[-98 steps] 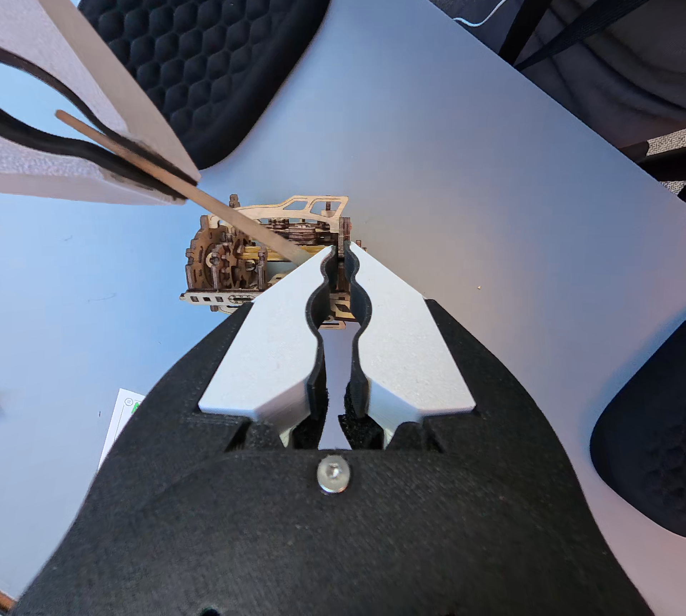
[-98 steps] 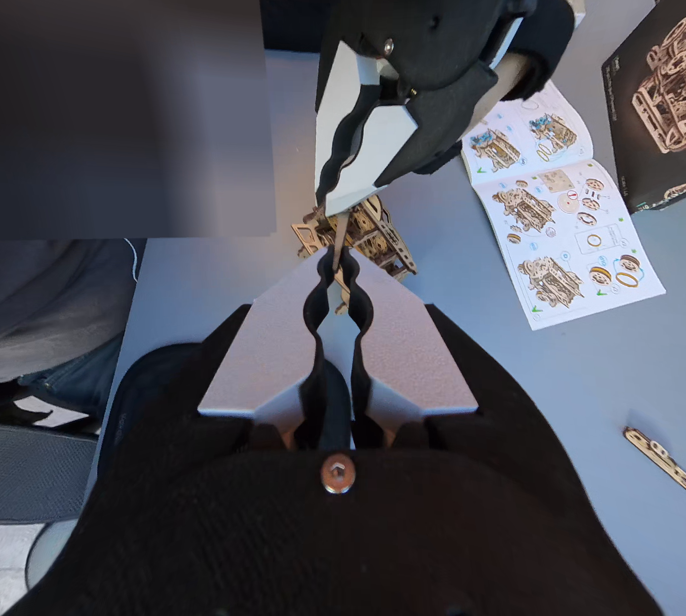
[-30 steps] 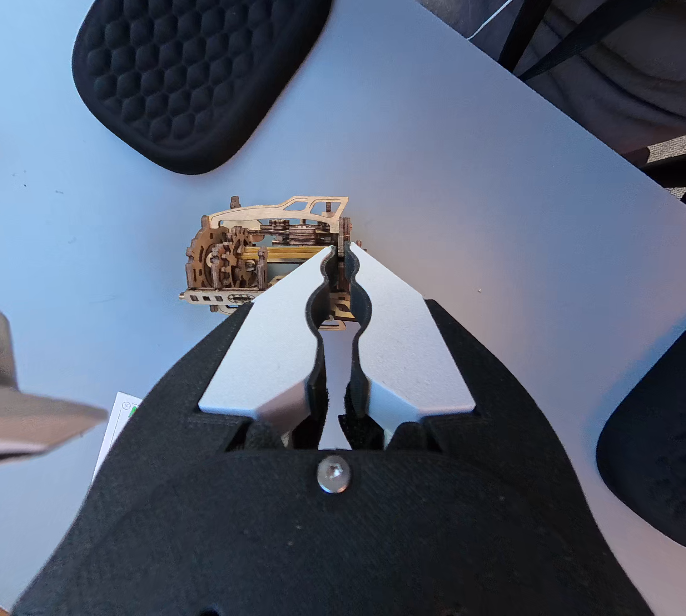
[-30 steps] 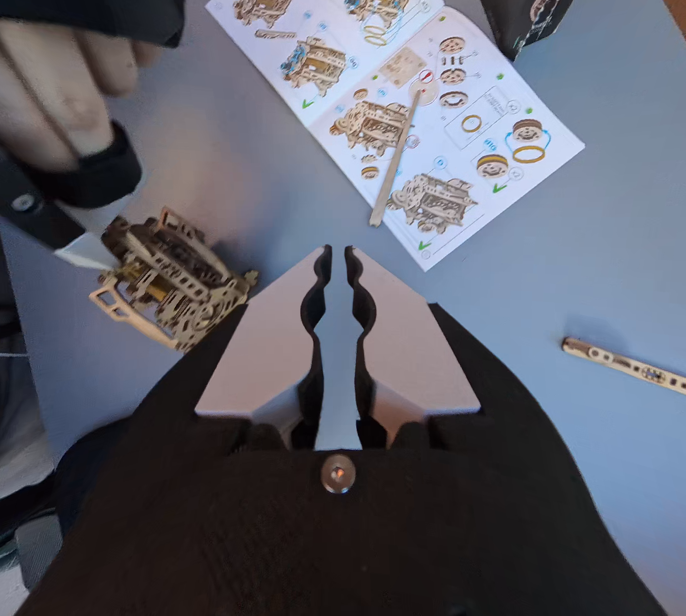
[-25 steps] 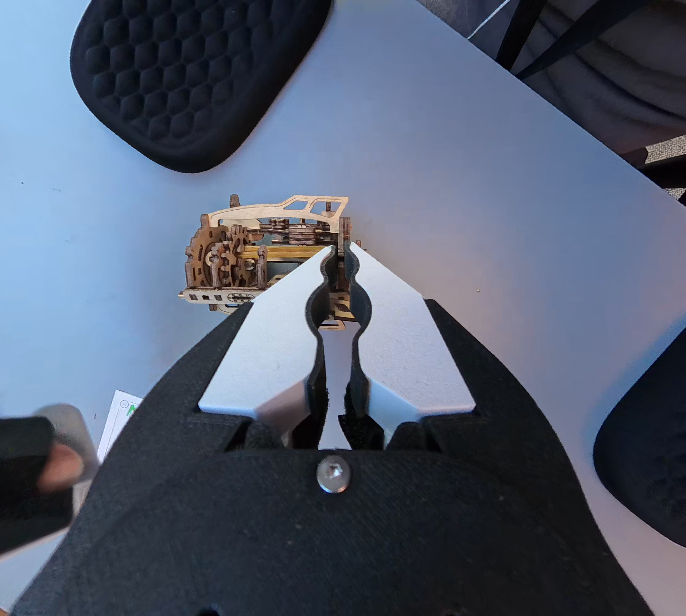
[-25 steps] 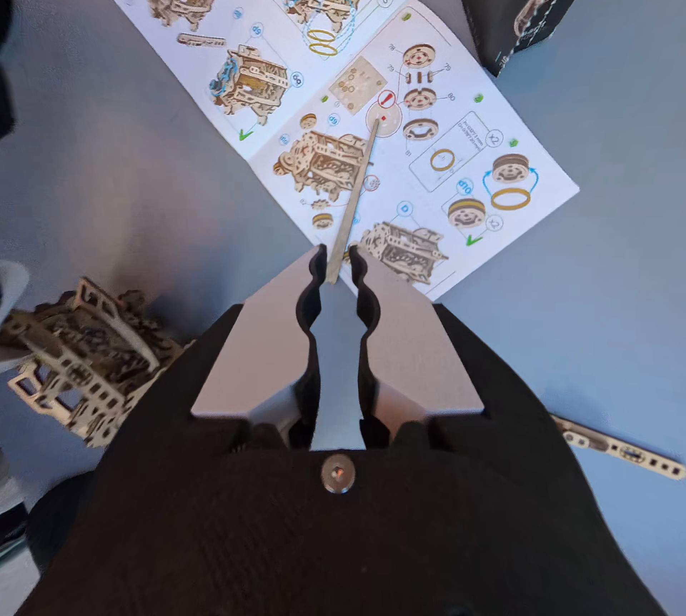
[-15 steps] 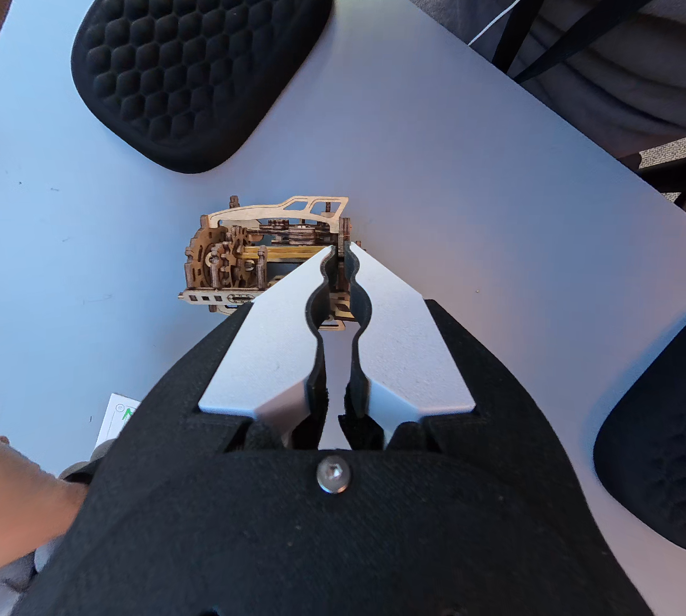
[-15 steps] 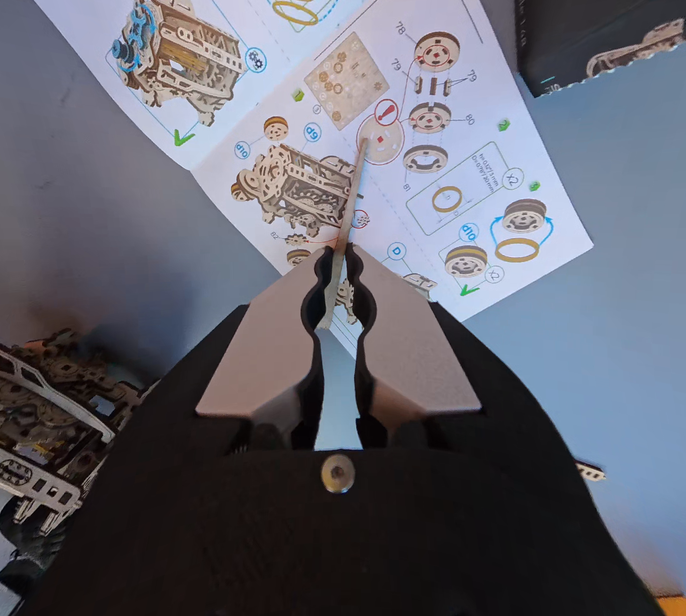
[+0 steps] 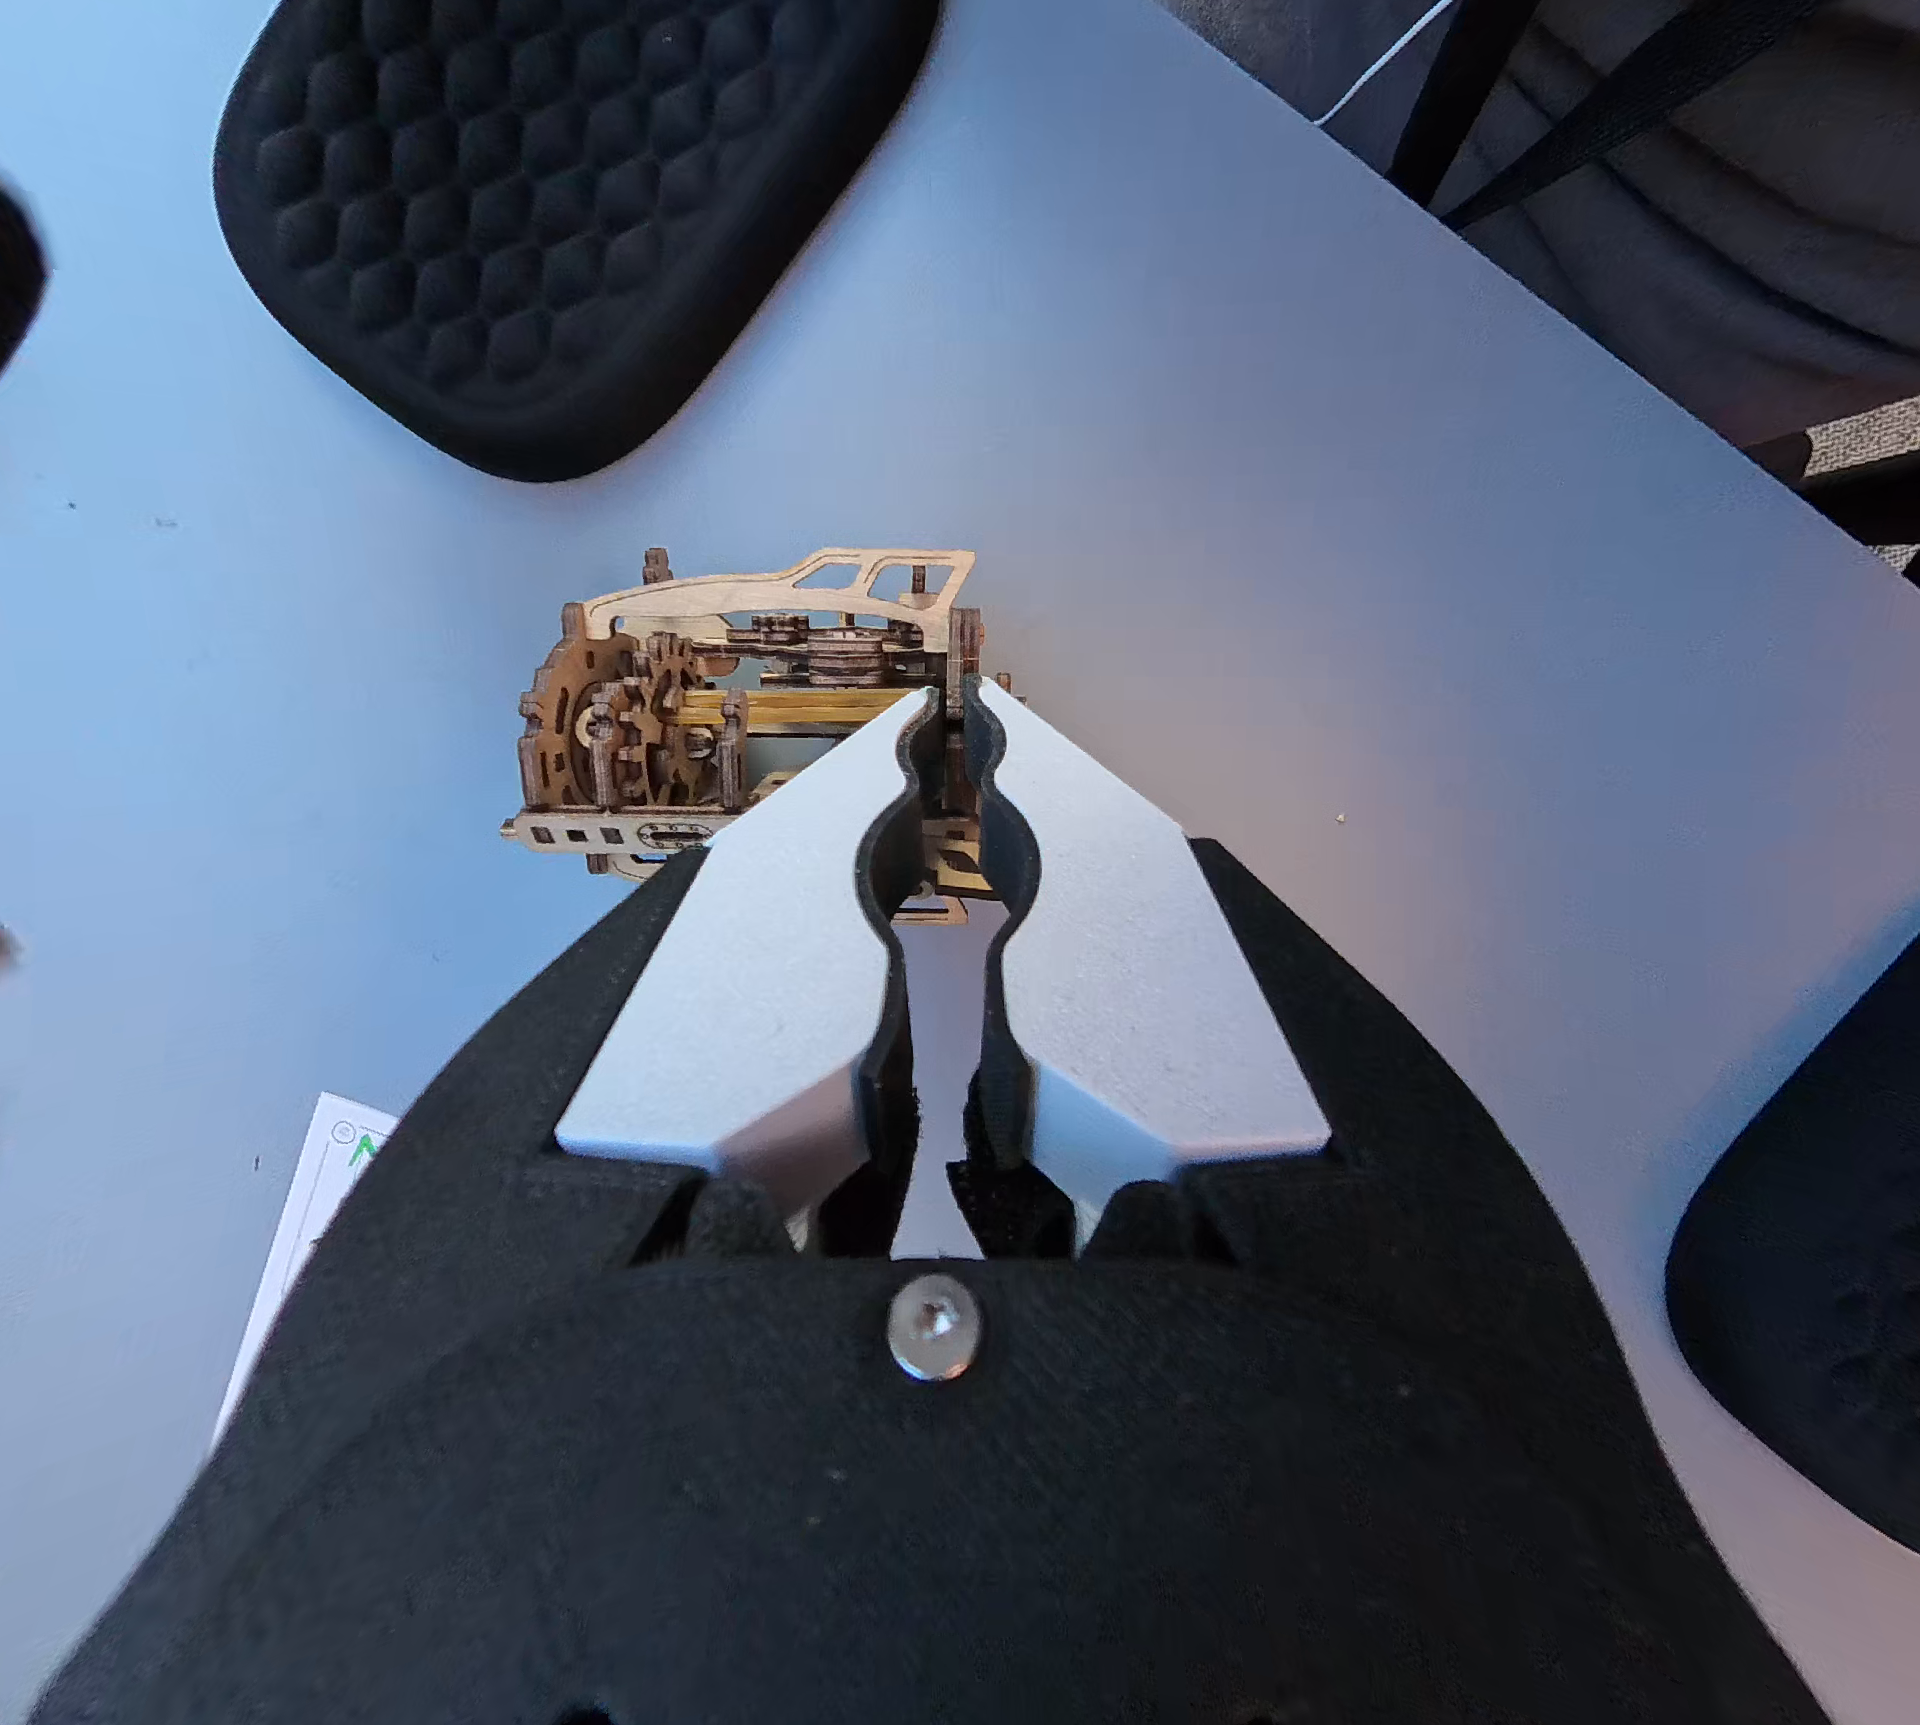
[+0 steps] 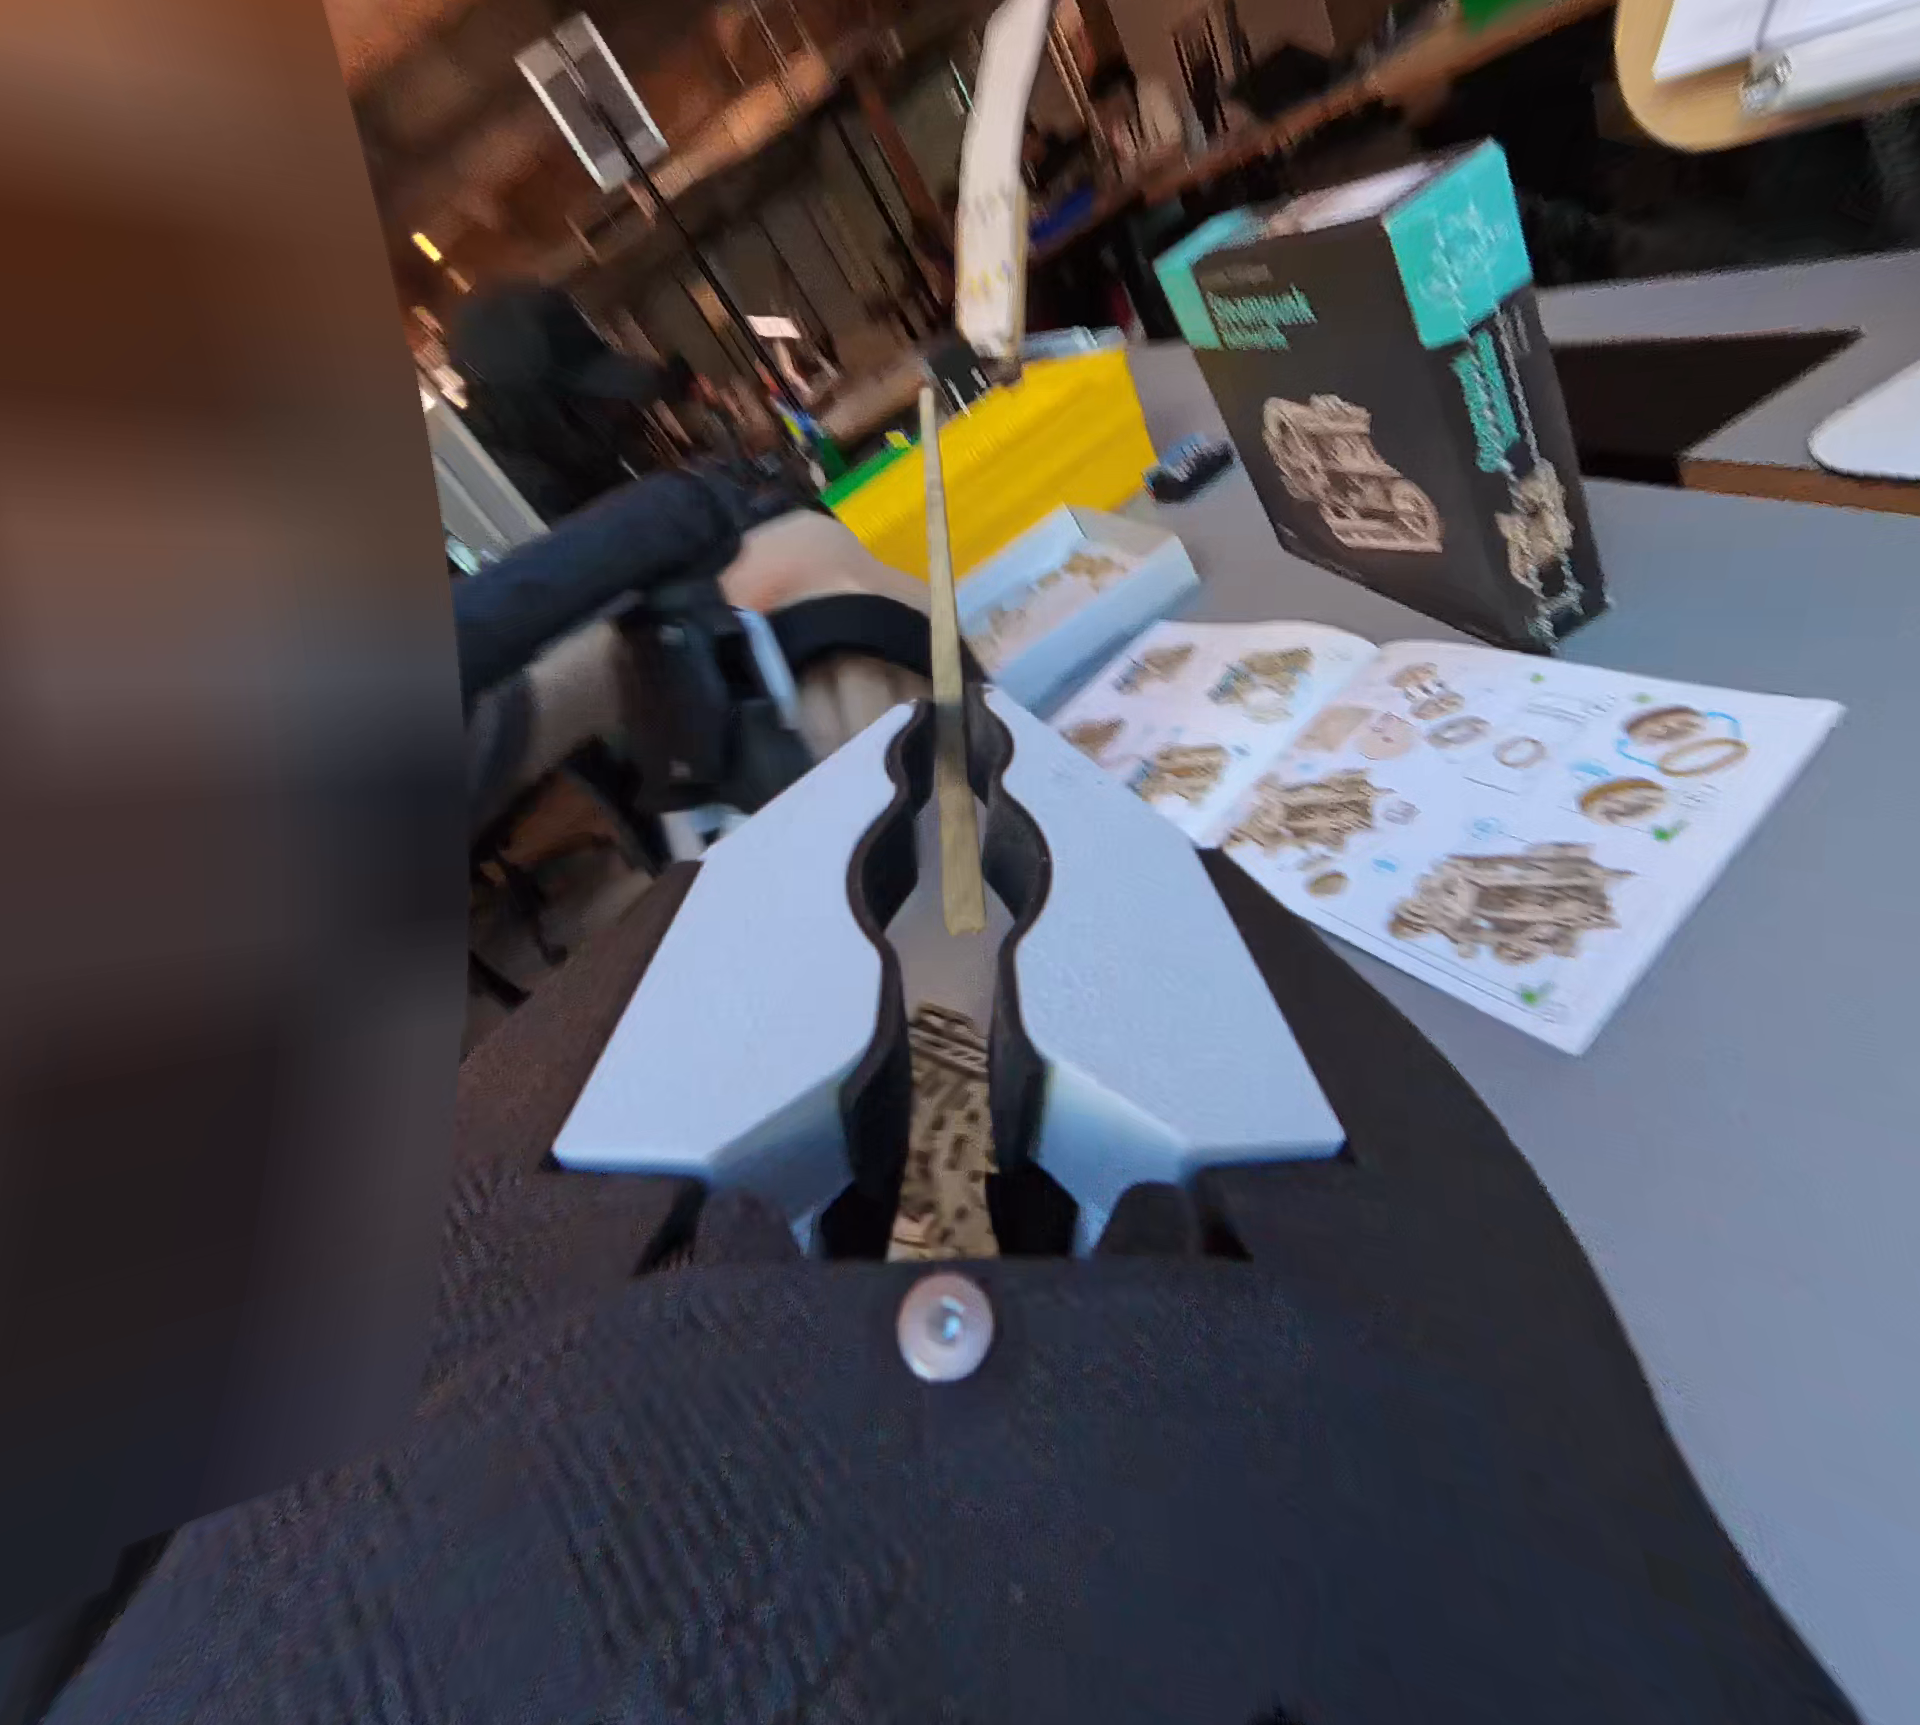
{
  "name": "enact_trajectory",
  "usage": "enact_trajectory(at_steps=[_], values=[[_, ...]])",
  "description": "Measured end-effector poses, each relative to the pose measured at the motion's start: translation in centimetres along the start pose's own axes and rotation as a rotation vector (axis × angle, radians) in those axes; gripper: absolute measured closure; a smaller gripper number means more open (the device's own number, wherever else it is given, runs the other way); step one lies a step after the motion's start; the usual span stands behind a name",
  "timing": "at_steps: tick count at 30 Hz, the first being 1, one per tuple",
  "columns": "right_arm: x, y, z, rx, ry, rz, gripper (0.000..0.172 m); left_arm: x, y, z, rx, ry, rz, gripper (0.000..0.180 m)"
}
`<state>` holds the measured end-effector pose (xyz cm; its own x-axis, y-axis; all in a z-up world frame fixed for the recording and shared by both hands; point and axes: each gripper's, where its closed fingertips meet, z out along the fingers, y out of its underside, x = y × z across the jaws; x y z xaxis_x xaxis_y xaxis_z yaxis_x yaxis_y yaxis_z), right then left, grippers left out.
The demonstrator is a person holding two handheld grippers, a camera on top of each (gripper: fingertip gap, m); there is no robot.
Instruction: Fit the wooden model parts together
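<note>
Jaws of our left gripper (image 9: 953,709) clamp the end wall of the wooden model (image 9: 748,719) to steady it on the counter (image 9: 1299,584), while our right gripper (image 10: 951,725) pinches a thin wooden stick (image 10: 943,595), lifted above the model, presumably for insertion.

- A black honeycomb-patterned pad (image 9: 582,117) lies on the grey tabletop (image 9: 1299,553).
- A second dark pad (image 9: 1808,1260) sits at the tabletop's right edge.
- An open instruction booklet (image 10: 1455,802) lies flat, with a dark box (image 10: 1392,408) standing just behind it.
- A yellow bin (image 10: 1018,460) sits farther back.
- A small white tray (image 10: 1081,595) is near the booklet.
</note>
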<state>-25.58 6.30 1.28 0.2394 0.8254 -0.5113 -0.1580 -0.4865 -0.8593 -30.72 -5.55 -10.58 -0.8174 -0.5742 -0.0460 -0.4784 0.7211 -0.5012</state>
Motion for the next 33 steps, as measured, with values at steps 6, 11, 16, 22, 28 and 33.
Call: enact_trajectory(at_steps=[6, 11, 16, 22, 28, 33], values=[[-4.2, 5.5, -2.9, 0.030, -0.024, 0.065, 0.168, 0.0, -0.1, 0.1, -0.013, 0.001, 0.007, 0.180], [-6.0, 8.0, -1.9, 0.003, -0.039, 0.000, 0.168, 0.1, -0.1, 0.1, -0.036, -0.001, 0.019, 0.180], [-4.4, 10.7, -4.3, -0.171, 0.098, -0.086, 0.168, 0.1, 0.0, 0.1, -0.031, -0.003, 0.015, 0.180], [-3.1, 11.5, -7.0, -0.210, 0.182, -0.090, 0.168, 0.0, -0.1, 0.2, -0.034, 0.002, 0.021, 0.180], [-2.0, 12.9, -7.5, -0.217, 0.215, 0.029, 0.168, 0.0, 0.0, 0.1, -0.030, -0.003, 0.014, 0.180], [-0.3, 14.8, -8.5, -0.302, 0.316, 0.230, 0.167, 0.0, 0.0, 0.1, -0.028, -0.001, 0.014, 0.180]])
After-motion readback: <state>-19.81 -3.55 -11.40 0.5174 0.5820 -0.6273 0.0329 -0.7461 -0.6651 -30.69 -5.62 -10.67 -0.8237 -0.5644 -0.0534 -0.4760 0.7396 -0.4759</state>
